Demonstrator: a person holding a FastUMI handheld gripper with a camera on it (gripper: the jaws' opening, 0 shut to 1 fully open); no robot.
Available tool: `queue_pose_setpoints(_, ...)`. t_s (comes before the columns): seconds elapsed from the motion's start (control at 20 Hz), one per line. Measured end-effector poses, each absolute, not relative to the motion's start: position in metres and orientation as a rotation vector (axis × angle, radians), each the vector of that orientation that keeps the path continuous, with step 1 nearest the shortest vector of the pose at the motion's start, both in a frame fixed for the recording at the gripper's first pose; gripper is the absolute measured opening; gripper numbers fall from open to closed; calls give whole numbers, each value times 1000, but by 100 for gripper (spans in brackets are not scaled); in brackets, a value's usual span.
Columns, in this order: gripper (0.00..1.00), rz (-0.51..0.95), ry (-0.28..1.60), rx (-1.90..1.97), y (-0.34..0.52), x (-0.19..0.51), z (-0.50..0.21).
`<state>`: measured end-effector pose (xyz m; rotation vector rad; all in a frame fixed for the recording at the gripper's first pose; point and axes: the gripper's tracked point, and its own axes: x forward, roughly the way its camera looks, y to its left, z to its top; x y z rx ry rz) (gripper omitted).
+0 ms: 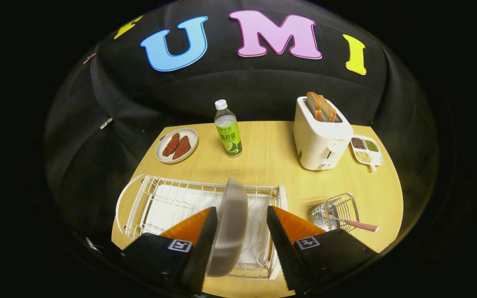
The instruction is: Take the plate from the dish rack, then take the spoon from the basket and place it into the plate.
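A grey plate [231, 223] stands on edge in the white wire dish rack [151, 198] on the wooden table [271, 165]. My gripper [242, 210] is open with the plate between its fingers. The left finger lies close against the plate's face, while a gap separates the right finger from it. To the right of the rack sits a small wire basket [334, 212]. A spoon with a red-and-white checked handle [360, 225] sticks out of the basket toward the right.
Beyond the rack stand a green-labelled bottle [228, 131], a small plate of red meat pieces [177, 145], a white toaster [320, 138] with bread slices in it, and a divided dish of beans [366, 150]. Bare table lies between the rack and the toaster.
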<state>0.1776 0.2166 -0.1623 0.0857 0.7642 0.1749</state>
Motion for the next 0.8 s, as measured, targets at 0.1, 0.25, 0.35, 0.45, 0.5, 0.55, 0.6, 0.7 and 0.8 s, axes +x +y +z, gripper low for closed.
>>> queue_pose_setpoints(0.1, 57, 161, 837, 114, 218, 173, -174)
queue_pose_setpoints(0.25, 43, 142, 865, 142, 223, 172, -178)
queue_pose_setpoints(0.35, 40, 111, 866, 135, 224, 171, -179)
queue_pose_setpoints(0.45, 35, 84, 852, 116, 225, 171, -177)
queue_pose_setpoints(0.5, 34, 76, 841, 100, 228, 172, -174)
queue_pose_setpoints(0.55, 34, 63, 827, 85, 230, 172, -170)
queue_pose_setpoints(0.6, 34, 46, 809, 67, 230, 172, -165)
queue_pose_setpoints(0.7, 33, 16, 774, 35, 232, 173, -156)
queue_pose_setpoints(0.8, 33, 1, 756, 10, 232, 172, -150)
